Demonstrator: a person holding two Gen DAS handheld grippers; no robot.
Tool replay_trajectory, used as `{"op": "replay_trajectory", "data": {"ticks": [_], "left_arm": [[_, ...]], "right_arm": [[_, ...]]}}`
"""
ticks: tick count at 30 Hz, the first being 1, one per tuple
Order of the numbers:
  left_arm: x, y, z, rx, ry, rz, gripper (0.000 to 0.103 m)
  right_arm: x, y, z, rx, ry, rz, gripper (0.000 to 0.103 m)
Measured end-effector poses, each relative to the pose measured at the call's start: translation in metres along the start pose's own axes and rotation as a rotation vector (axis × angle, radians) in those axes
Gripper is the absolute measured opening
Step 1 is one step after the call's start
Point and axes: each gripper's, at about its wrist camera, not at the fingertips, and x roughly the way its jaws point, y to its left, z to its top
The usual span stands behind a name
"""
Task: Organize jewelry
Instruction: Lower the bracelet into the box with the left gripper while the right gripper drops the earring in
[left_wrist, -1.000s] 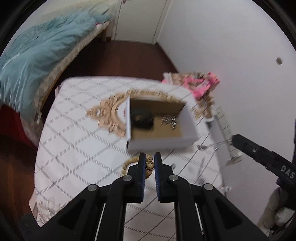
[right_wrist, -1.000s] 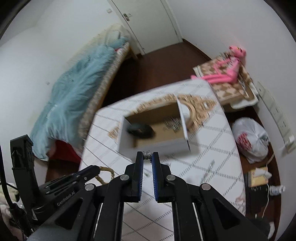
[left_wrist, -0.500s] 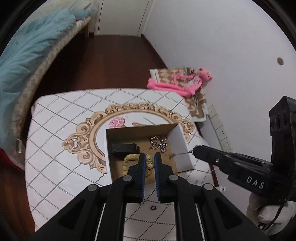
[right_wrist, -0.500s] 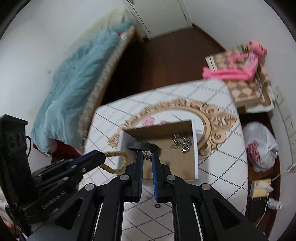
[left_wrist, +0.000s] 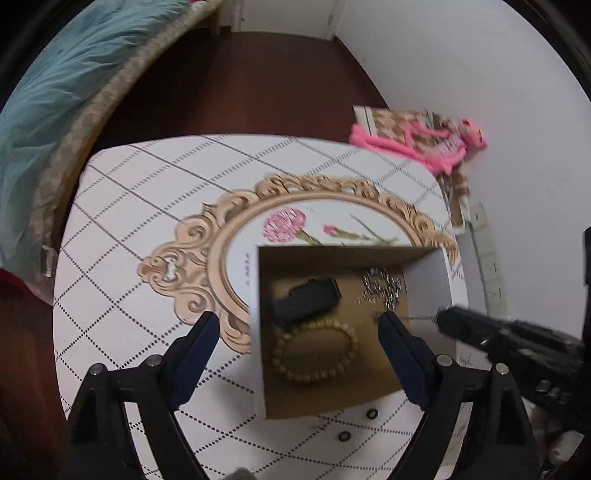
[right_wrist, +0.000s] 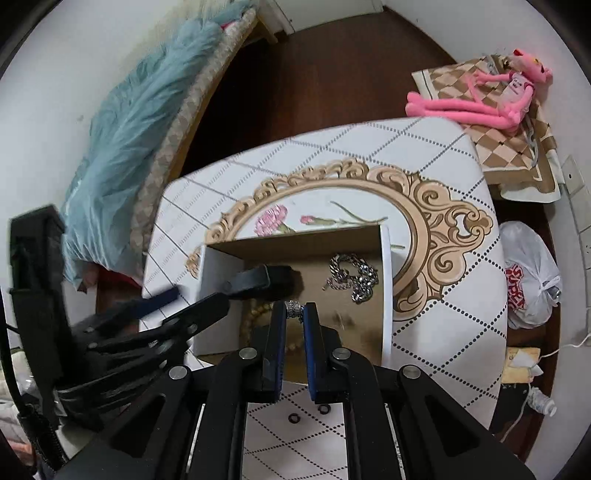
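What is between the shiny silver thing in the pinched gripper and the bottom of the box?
Nothing visible. The right gripper pinches a small silver piece over the open cardboard box, above bare floor. The bead bracelet, silver chain and black item lie off to the sides.

In the right wrist view the bead bracelet lies mostly hidden behind the right gripper and the left gripper's blurred arm. The table's near edge is cut off by the gripper body.
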Motion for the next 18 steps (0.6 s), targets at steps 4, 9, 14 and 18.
{"op": "replay_trajectory", "data": {"ticks": [4, 9, 14, 18], "left_arm": [[-0.003, 0.006, 0.000, 0.004, -0.012, 0.083, 0.093], [-0.007, 0.011, -0.006, 0.010, -0.061, 0.166, 0.099], [-0.012, 0.012, -0.016, 0.017, -0.112, 0.236, 0.100], [-0.012, 0.009, -0.028, 0.031, -0.130, 0.262, 0.101]], "right_arm": [[0.011, -0.006, -0.002, 0.000, 0.035, -0.049, 0.020], [0.007, -0.003, -0.008, -0.031, 0.011, -0.117, 0.058], [-0.001, 0.004, -0.020, -0.074, -0.046, -0.257, 0.096], [0.002, 0.002, -0.033, -0.102, -0.074, -0.393, 0.097]]}}
